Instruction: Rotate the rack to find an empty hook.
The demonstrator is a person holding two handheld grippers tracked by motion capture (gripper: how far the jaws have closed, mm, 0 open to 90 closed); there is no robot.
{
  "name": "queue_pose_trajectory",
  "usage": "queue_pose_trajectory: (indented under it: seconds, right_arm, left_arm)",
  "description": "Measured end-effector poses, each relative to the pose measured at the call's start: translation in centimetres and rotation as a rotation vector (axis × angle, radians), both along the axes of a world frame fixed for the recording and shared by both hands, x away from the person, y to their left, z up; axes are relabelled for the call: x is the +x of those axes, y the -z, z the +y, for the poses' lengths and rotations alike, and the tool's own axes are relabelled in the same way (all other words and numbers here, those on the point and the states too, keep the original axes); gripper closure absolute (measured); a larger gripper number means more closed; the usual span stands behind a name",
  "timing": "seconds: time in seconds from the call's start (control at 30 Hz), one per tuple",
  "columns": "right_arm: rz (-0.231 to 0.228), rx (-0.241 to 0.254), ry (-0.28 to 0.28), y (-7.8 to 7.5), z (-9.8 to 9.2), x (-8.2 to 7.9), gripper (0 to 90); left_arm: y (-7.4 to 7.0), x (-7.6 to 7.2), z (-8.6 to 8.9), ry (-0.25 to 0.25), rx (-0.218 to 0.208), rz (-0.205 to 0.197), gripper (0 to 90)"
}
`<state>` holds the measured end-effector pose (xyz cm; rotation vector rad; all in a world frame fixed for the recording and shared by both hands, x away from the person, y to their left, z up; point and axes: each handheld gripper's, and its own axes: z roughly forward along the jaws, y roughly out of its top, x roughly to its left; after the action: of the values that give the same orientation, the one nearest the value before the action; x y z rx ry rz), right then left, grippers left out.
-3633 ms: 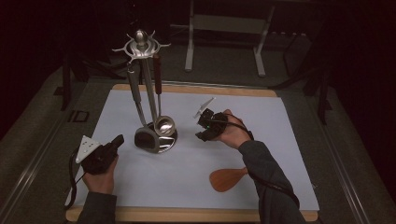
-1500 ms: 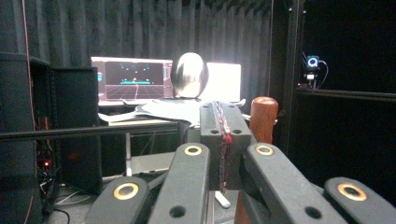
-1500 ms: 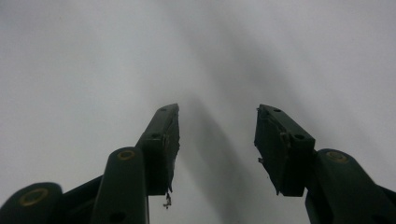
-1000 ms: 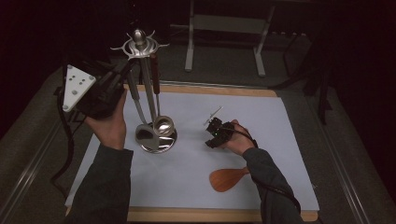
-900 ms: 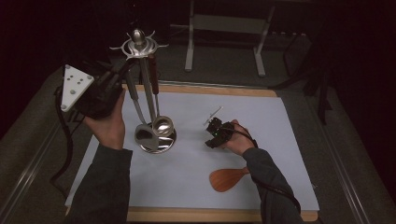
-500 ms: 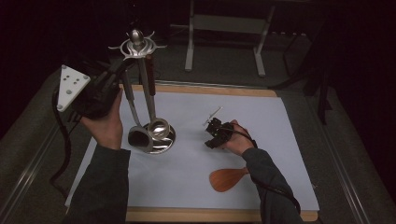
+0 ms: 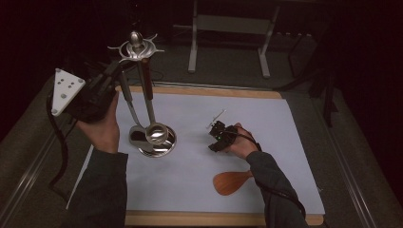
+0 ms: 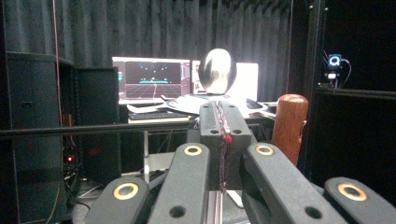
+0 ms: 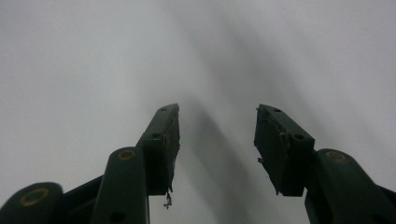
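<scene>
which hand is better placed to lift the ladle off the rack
Left. The left gripper is raised at the rack, shut by the hanging ladle. The right gripper rests open on the mat.

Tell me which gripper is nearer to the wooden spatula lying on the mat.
The right gripper. It rests on the mat just above the wooden spatula, jaws open and empty. The left gripper is raised across the mat at the utensil stand, jaws shut.
</scene>
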<state>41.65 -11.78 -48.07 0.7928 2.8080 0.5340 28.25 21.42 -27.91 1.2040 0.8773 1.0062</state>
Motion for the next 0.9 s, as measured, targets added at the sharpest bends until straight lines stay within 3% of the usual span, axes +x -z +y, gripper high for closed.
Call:
queue_pose_trajectory:
  seconds: [0.3, 0.77, 0.9]
  right_arm:
    - [0.000, 0.004, 0.005, 0.1, -0.2, 0.0, 50.0]
    - [0.004, 0.000, 0.001, 0.3, -0.1, 0.0, 50.1]
    - [0.006, 0.001, 0.000, 0.4, 0.1, -0.1, 50.1]
  left_arm:
    - [-0.1, 0.2, 0.4, -0.012, 0.008, -0.004, 90.0]
    - [-0.2, 0.7, 2.6, -0.039, -0.033, 0.009, 90.0]
    - [-0.2, 0.6, 2.5, -0.040, -0.026, 0.006, 90.0]
